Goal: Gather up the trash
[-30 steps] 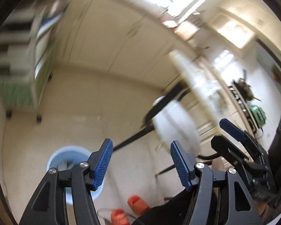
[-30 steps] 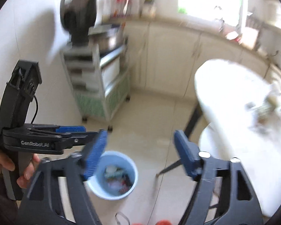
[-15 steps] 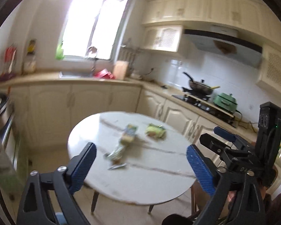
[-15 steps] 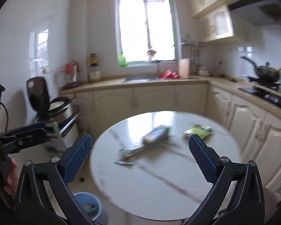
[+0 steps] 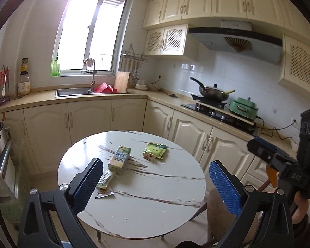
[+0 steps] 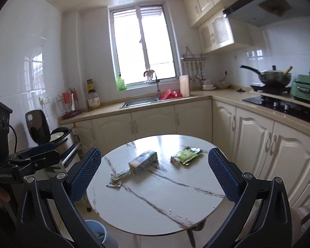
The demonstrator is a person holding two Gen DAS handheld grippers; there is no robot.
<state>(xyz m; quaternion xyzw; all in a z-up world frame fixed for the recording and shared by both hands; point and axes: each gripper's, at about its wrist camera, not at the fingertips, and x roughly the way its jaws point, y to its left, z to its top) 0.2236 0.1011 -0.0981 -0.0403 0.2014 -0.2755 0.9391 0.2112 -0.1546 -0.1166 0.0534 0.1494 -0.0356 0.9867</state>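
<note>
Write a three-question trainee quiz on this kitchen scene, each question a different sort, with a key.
1. True or false: the left gripper holds a piece of trash.
2. Which lies farthest from the grippers on the table?
A. the carton
B. the green packet
C. the long wrapper
3. Fill in: the blue bin stands on the ____, beside the table.

Key:
1. False; both it and the right gripper are open and empty.
2. B
3. floor
</note>
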